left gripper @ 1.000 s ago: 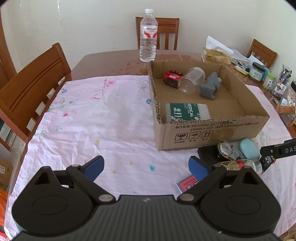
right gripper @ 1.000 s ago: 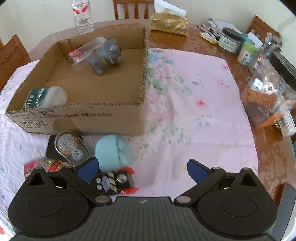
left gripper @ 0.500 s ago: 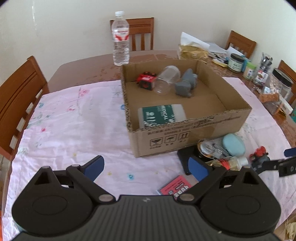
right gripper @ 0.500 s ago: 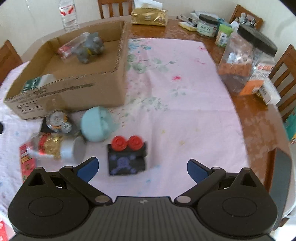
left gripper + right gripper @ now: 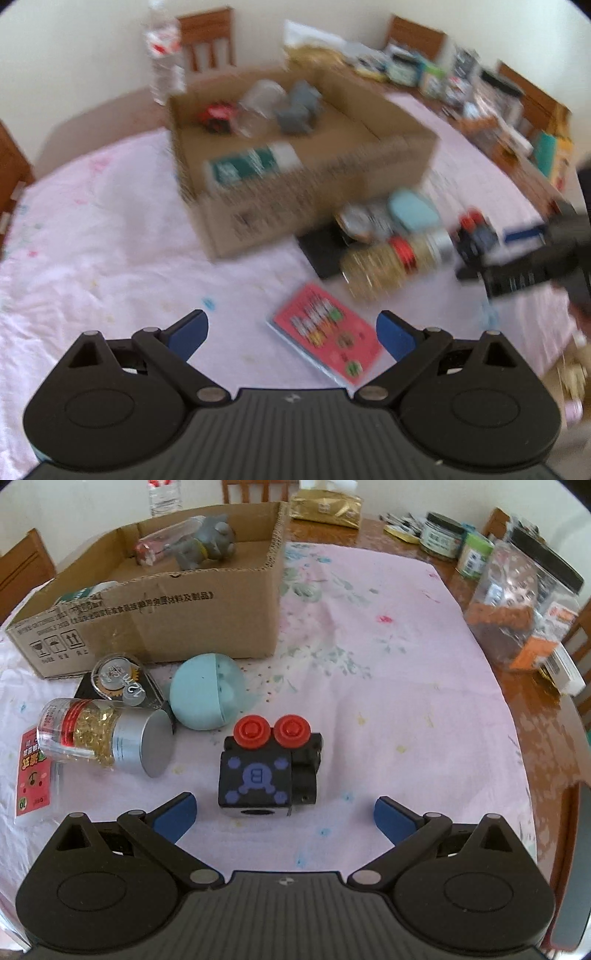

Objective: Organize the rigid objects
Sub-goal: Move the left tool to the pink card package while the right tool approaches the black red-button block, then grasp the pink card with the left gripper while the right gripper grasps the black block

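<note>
A black toy block with two red knobs [image 5: 271, 766] lies on the pink cloth just ahead of my open right gripper [image 5: 283, 818], nothing between its fingers. Left of the block lie a pale blue egg [image 5: 207, 691], a clear jar of gold beads with a silver lid [image 5: 107, 736], a tape dispenser [image 5: 118, 681] and a red card [image 5: 33, 771]. The cardboard box [image 5: 177, 613] behind them holds a grey toy [image 5: 208, 544], a clear cup and a green-labelled bottle. In the blurred left wrist view my open left gripper [image 5: 291, 332] hovers over the red card [image 5: 327, 341]; the right gripper [image 5: 524, 254] shows at the right.
Jars, tins and a large clear container [image 5: 524, 602] crowd the table's right edge. A gold packet [image 5: 325, 507] and a water bottle [image 5: 164, 55] stand behind the box. Wooden chairs ring the table. Bare pink cloth [image 5: 388, 664] stretches right of the box.
The right gripper has drawn back from the black block, which now lies free on the cloth in front of it. The left gripper has swung right and closer to the red card.
</note>
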Demonstrator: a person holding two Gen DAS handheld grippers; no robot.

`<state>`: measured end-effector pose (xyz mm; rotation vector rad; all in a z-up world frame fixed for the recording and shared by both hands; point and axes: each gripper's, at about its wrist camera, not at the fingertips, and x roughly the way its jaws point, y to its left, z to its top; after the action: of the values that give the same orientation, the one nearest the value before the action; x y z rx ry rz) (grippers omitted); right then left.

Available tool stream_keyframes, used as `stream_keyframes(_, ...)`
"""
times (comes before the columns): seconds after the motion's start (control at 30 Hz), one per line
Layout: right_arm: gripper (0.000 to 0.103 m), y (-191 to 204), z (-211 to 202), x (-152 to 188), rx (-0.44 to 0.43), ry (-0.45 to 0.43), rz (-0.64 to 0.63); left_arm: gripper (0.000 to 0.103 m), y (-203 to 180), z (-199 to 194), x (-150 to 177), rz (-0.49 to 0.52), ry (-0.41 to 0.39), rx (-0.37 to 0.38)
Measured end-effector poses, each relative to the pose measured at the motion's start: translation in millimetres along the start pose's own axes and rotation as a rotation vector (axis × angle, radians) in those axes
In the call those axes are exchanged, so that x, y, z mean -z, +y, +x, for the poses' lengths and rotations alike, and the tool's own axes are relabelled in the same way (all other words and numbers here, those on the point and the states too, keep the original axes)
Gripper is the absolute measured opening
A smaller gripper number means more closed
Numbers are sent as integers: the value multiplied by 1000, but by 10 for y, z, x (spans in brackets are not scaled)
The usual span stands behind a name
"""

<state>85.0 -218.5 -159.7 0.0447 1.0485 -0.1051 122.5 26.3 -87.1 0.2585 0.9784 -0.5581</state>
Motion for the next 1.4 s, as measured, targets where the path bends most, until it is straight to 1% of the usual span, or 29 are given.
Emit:
stream_keyframes(0.13,103,-6,1,5,-6,-10,-12,97,-72,172,148,72,71,32)
stream_keyframes(0.27,103,-15,-5,19,-8,-21,-14,97,-124,264,205,157,100,12)
stream_keyframes(0.4,103,-17,-7,21,-9,-24,-16,99,-95,311,136,181,96,25)
stream_keyframes(0.47,103,-14,-11,27,-8,-27,-15,103,-80,354,80,190,96,30)
stream_keyframes(0.6,103,-8,-19,41,-8,-37,-15,103,-39,440,1,201,86,73)
stream_keyframes(0.83,103,-3,-23,49,-7,-43,-13,102,-32,540,-107,225,61,94)
stream_keyframes(0.97,103,-2,-24,53,-6,-47,-12,94,-51,514,-108,212,53,96)
stream_keyframes(1.0,103,-3,-23,55,-6,-49,-12,89,-58,499,-105,207,51,94)
stream_keyframes(1.13,103,-3,-29,75,-4,-62,-10,89,-44,454,-66,150,60,55)
stream_keyframes(1.33,103,12,-44,111,13,-73,16,89,37,309,119,7,84,-30)
stream_keyframes(1.4,103,16,-43,107,17,-71,24,89,53,267,171,-31,85,-44)
